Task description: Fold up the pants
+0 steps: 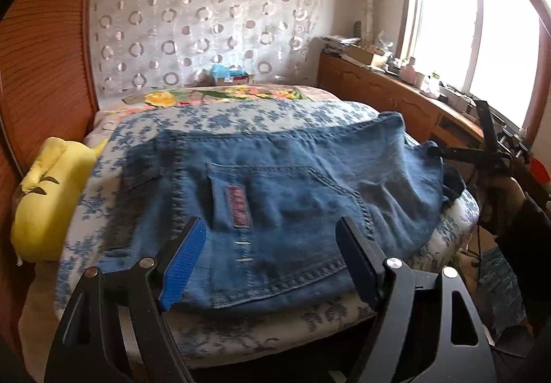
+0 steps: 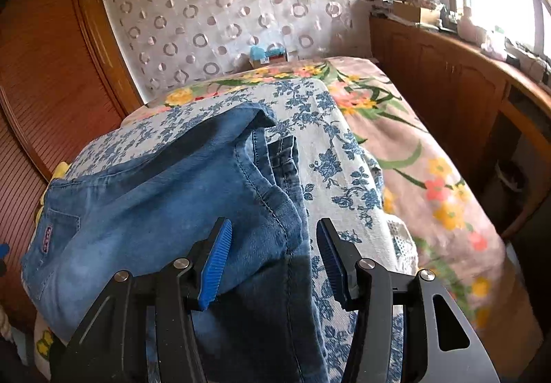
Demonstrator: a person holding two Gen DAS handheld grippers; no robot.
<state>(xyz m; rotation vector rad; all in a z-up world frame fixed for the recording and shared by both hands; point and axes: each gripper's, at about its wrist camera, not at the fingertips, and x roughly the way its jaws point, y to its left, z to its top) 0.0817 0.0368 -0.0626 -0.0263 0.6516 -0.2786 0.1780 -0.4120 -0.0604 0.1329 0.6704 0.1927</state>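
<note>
Jeans lie folded on floral bedspread, long axis running 9 to 3 o'clock. Left gripper released, jaws apart over near hem at 12. Right gripper released, straddling folded edge; right nearer.

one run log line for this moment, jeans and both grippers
jeans: folded, flat on floral bedspread | left gripper: jaws open, nothing held | right gripper: jaws open over jeans edge, no grip
</note>
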